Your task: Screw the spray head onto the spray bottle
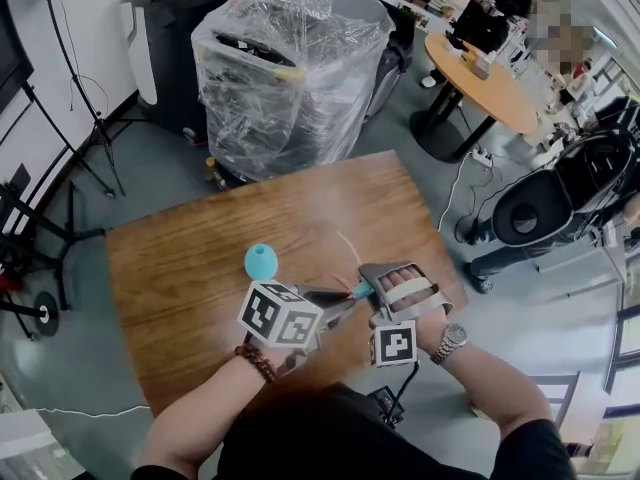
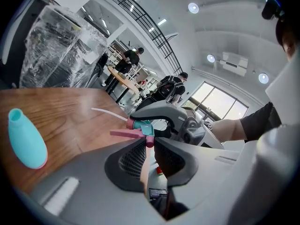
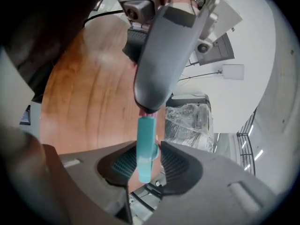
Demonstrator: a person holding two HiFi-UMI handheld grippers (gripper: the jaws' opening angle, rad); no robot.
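Note:
A teal spray bottle (image 1: 261, 261) (image 2: 26, 139) stands upright and uncapped on the wooden table (image 1: 200, 258), left of both grippers. The spray head (image 1: 360, 290) (image 2: 143, 125) is held in the air between the two grippers: teal body, pink trigger, and a white tube (image 2: 108, 112) trailing over the table. My left gripper (image 1: 345, 298) (image 2: 149, 144) is shut on the pink lower part of the head. From the other side, my right gripper (image 1: 367, 286) (image 3: 145, 153) has its jaws closed round the teal body (image 3: 145, 144). The bottle is apart from both grippers.
Beyond the table's far edge stands a machine wrapped in clear plastic (image 1: 290, 68). A round wooden table (image 1: 480, 78) with people at it is at the back right. A black chair (image 1: 530, 208) stands right of the table and a stand's legs (image 1: 95, 128) at the left.

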